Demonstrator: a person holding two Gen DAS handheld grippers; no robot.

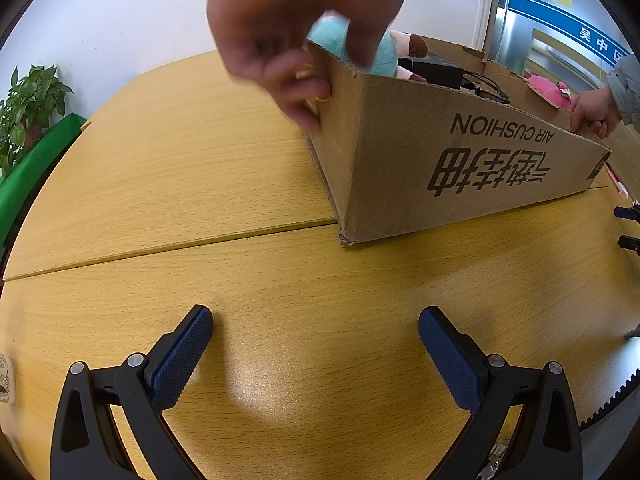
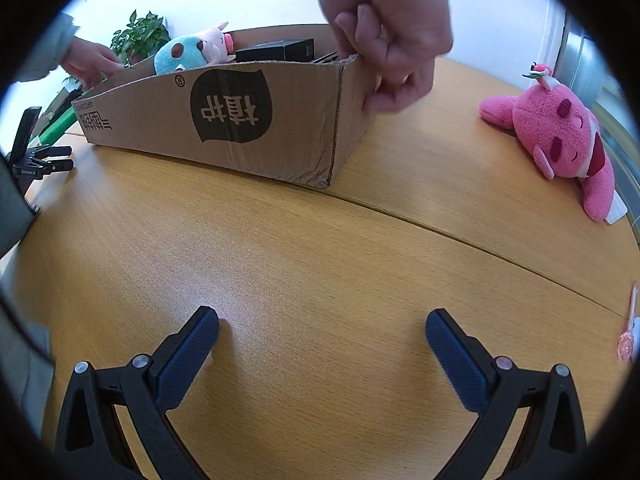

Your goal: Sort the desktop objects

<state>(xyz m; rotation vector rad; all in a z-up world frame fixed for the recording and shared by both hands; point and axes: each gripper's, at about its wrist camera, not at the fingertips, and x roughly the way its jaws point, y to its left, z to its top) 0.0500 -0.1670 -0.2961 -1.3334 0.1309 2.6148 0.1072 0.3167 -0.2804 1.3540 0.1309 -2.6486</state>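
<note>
Both your tools sit low over the bare tabletop, spread apart and gripping nothing, with the box ahead of them.

Your left tool (image 1: 316,322) has the box (image 1: 440,148) ahead and to its right, well apart; a hand (image 1: 296,36) grips the box's near corner, and another hand (image 1: 594,114) holds its far end. Your right tool (image 2: 322,324) faces the same box ahead and to its left on the tabletop (image 2: 320,248). A blue plush (image 2: 178,54), a pale pink plush (image 2: 216,38) and a black case (image 2: 276,50) lie inside. A pink bear (image 2: 560,136) lies on the tabletop right of the box, far from either tool; a pink pen (image 2: 628,332) lies at the right edge.
</note>
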